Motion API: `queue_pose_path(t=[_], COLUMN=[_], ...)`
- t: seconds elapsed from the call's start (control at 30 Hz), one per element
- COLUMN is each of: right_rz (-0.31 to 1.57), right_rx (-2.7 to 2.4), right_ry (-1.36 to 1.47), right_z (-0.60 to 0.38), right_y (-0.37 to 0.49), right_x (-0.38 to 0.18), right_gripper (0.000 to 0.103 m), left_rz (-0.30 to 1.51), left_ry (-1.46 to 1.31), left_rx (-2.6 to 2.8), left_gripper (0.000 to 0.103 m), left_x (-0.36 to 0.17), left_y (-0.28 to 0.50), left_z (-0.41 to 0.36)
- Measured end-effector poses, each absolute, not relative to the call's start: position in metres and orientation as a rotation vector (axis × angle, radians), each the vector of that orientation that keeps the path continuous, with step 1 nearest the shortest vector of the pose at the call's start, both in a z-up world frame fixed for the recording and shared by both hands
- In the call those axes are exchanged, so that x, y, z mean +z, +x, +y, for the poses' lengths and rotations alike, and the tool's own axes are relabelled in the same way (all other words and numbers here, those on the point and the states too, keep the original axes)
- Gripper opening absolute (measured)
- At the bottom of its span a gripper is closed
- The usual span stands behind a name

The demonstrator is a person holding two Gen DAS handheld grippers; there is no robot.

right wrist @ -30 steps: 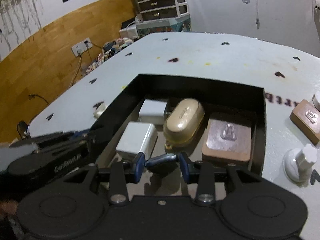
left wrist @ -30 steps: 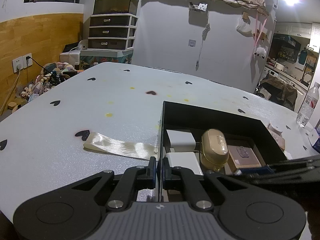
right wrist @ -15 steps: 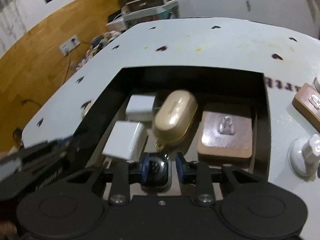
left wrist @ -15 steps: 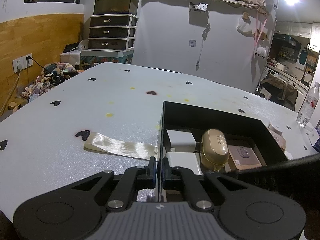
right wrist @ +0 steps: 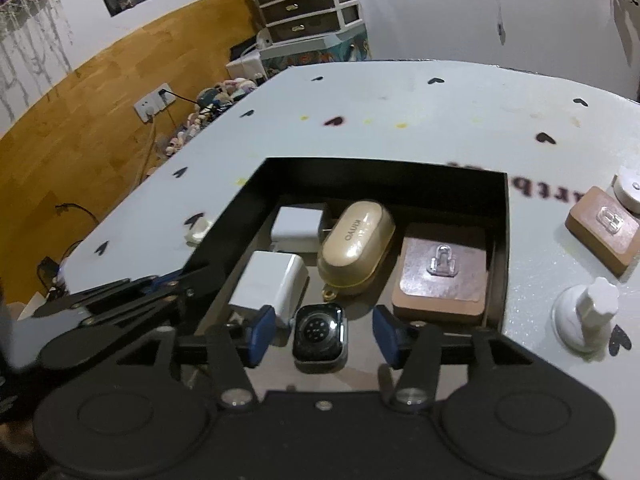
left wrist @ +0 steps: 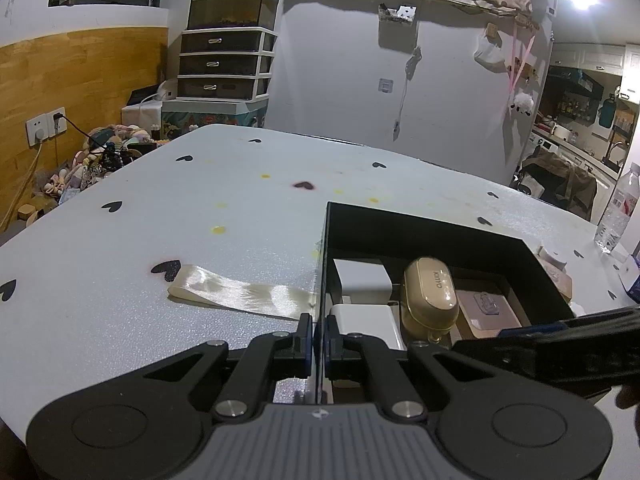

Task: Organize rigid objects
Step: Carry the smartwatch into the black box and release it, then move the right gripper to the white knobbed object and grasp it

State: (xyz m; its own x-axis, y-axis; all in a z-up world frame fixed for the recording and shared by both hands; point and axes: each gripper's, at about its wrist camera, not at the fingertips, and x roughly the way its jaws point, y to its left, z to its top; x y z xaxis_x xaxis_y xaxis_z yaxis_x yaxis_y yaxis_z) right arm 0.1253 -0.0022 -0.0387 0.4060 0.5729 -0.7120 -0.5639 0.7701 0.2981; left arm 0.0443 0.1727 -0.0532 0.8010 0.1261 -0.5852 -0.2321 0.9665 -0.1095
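A black open box [right wrist: 384,172] sits on the white table. It holds two white chargers [right wrist: 272,282], a gold earbud case [right wrist: 356,248], a brown pad with a clear hook [right wrist: 440,276] and a black smartwatch body [right wrist: 320,338] lying face down near the front. My right gripper [right wrist: 322,334] is open, its blue pads either side of the watch and apart from it. My left gripper [left wrist: 316,338] is shut on the box's left wall [left wrist: 324,264]. The gold case [left wrist: 430,298] and chargers [left wrist: 362,278] also show in the left wrist view.
A cream ribbon [left wrist: 240,296] lies left of the box. Right of the box stand a second brown hook pad [right wrist: 604,230], a white suction knob [right wrist: 588,316] and a white round item [right wrist: 628,192]. A water bottle [left wrist: 618,208] stands at the far right.
My right gripper opened and let go of the smartwatch body, which now lies flat in the box; the gripper drew back slightly. The left gripper has not moved.
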Motion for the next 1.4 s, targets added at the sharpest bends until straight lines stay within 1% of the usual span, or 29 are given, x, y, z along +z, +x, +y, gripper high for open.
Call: queue_pose_path(t=[0.03, 0.07, 0.2, 0.27, 0.37, 0.83, 1.1, 1.4], right_rz=[0.896, 0.887, 0.841, 0.830, 0.814, 0.766, 0.638, 0.607], right_rx=[0.715, 0.705, 0.706, 0.701, 0.692, 0.668, 0.588, 0.429], right_ry=[0.007, -0.005, -0.020, -0.014, -0.007, 0.006, 0.010, 0.060], right_z=[-0.003, -0.004, -0.012, -0.016, -0.023, -0.042, -0.081, -0.137], right_y=[0.123, 0.120, 0.110, 0.108, 0.104, 0.097, 0.096, 0.118], right_x=[-0.036, -0.034, -0.025, -0.021, -0.016, -0.005, 0.001, -0.023], right_gripper=[0.075, 0.084, 0.086, 0.094, 0.100, 0.103, 0.103, 0.103], left_rz=[0.613, 0.614, 0.614, 0.614, 0.614, 0.615, 0.616, 0.616], left_ry=[-0.179, -0.179, -0.179, -0.177, -0.178, -0.178, -0.176, -0.177], left_rx=[0.193, 0.194, 0.193, 0.194, 0.194, 0.195, 0.197, 0.196], left_gripper=[0.005, 0.005, 0.005, 0.005, 0.005, 0.005, 0.005, 0.005], left_x=[-0.053, -0.054, -0.053, -0.054, -0.053, -0.054, -0.054, -0.053], left_y=[0.044, 0.044, 0.044, 0.044, 0.044, 0.044, 0.044, 0.045], left_z=[0.173, 0.172, 0.172, 0.172, 0.172, 0.173, 0.173, 0.172])
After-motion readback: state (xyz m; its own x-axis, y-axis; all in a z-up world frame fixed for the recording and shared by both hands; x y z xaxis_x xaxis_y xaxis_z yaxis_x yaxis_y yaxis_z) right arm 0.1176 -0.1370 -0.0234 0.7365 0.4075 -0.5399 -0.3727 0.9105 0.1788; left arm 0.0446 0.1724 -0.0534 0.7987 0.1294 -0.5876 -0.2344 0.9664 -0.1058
